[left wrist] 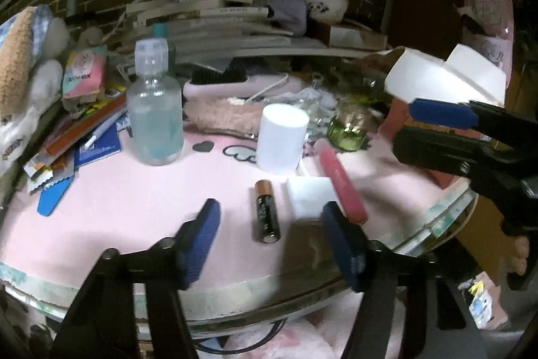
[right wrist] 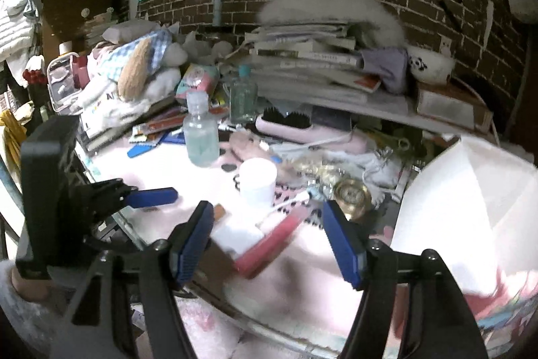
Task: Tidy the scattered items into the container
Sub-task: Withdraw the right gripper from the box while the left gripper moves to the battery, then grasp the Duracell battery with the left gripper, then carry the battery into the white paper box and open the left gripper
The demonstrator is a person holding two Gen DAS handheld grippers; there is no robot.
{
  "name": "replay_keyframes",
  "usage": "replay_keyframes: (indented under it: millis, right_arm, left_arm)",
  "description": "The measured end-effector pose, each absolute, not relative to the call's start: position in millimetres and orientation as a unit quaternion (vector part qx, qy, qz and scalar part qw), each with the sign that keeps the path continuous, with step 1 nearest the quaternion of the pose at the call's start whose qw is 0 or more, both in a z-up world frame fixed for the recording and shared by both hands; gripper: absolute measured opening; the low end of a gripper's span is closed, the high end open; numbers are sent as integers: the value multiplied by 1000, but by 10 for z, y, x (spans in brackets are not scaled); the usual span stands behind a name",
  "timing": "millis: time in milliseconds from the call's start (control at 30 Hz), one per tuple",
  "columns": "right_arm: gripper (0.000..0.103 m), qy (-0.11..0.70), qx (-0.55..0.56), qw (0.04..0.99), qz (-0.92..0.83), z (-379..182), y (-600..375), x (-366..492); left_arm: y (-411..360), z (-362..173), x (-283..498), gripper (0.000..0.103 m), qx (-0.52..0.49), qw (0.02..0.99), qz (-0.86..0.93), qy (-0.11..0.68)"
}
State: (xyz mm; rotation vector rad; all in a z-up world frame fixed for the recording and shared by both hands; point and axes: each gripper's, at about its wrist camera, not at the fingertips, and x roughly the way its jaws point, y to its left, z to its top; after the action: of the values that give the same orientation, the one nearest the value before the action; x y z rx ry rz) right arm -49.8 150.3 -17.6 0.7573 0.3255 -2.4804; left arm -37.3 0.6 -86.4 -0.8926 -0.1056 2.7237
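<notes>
- Left gripper [left wrist: 270, 239]: black plastic arms, angular and ribbed, with round screws at the joints; each finger ends in a flat blue ribbed pad [left wrist: 198, 244].
- Right gripper [right wrist: 269, 244]: same build, black frame, blue pads [right wrist: 343, 244], a screw beside each pad's base.
- Below the left gripper's black body in the right wrist view, a fuzzy pale sleeve [right wrist: 13, 318] cuff.
</notes>
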Motion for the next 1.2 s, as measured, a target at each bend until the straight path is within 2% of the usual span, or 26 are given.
replay_keyframes:
  millis: [133, 200, 367, 467, 667, 1200]
  right_arm:
    - [64, 109, 301, 262, -911, -301, 1561, -505]
    - [64, 106, 310, 261, -908, -352, 1581, -517]
    - [64, 110, 321, 257, -905, -431, 1599, -551]
    - [64, 114, 325, 254, -904, -478, 1590, -569]
    - [64, 105, 339, 250, -901, -568, 1605, -625]
    - [64, 86, 339, 239, -906, -597, 1692, -648]
  left_arm:
    - [22, -912, -411, 37, -313, 140, 939, -28]
    - [20, -927, -425, 29, -313, 136, 940, -27]
    - [19, -933, -444, 23, -311, 133, 941, -22]
    - [22, -938, -456, 13, -309, 133, 941, -18]
    - [23, -936, -465, 8, -309, 132, 942, -10]
    - [-29, -831, -459, 8, -300, 127, 945, -16]
